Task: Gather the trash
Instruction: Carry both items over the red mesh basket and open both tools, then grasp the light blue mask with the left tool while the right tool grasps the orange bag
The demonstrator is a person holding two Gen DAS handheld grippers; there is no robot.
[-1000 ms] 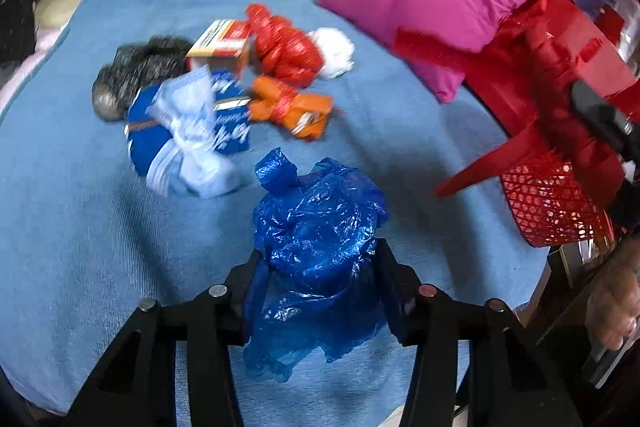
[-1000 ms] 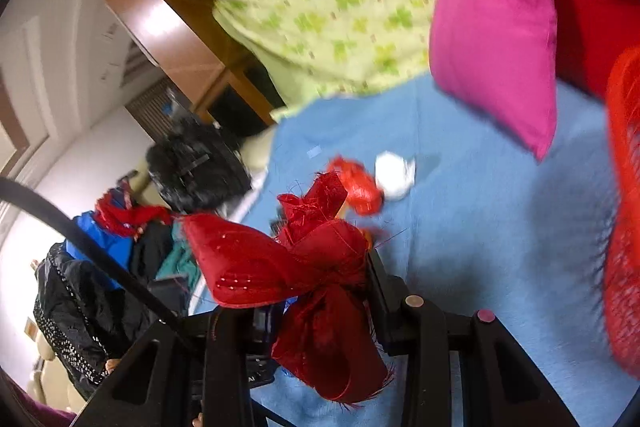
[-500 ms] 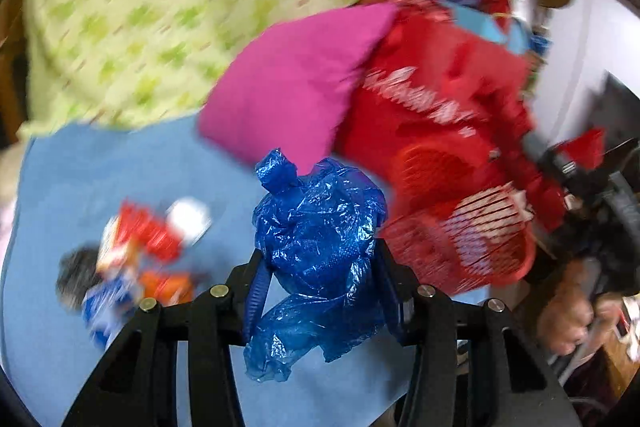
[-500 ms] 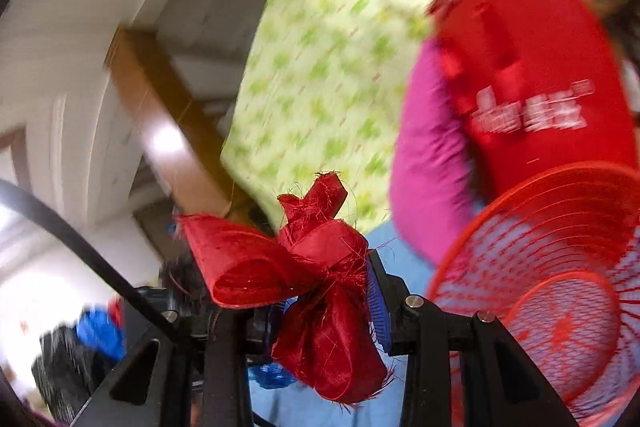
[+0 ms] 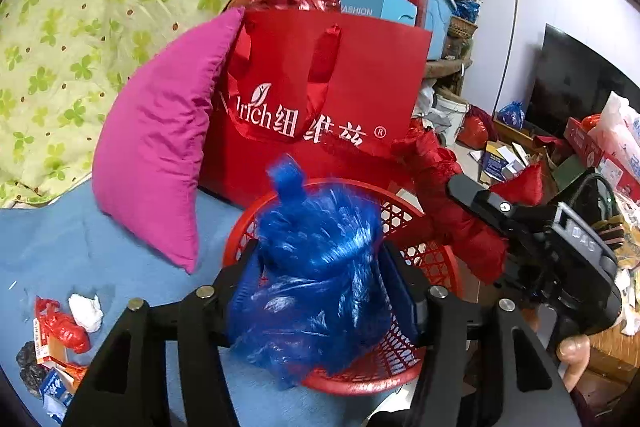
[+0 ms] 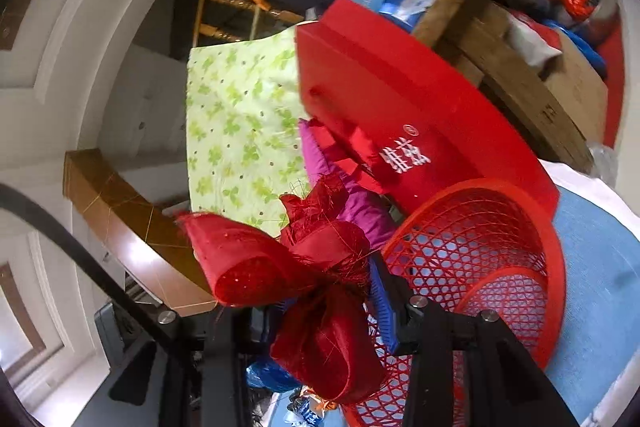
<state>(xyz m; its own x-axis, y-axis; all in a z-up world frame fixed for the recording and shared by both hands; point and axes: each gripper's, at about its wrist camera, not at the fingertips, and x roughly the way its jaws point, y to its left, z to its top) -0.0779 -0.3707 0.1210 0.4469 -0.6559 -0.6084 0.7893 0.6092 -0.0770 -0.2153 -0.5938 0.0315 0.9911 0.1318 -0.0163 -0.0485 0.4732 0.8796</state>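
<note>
Hovering over the red basket, the left gripper has a crumpled blue plastic bag between its black fingers; its jaws are opening, and the bag looks streaked with blur, so whether the pads touch the film cannot be told. The bag is thin, glossy and wrinkled, bunched into a rough ball with a twisted knot sticking up at its top. Directly beyond and beneath it sits the basket, round, of hard red plastic with a lattice wall and a smooth rim.

To the right of the left gripper, the right gripper carries a red ribbon bow, stiff, shiny fabric with frayed thread edges, one loop rolled into an open tube, another hanging below. Its jaws are opening too, with the bow between them; a blue ribbed pad shows just right of the bow. In the right wrist view the basket lies just right of this gripper, mouth tilted toward the camera.

Beyond the basket stands a flat red paper gift bag with white lettering and satin handles, and a plump magenta cushion leans on its left side. Behind those lies a pale green quilt printed with clover leaves. Far left of the left gripper, on the blue blanket, rests more trash: a red wrapper, a white tissue wad and small packets
</note>
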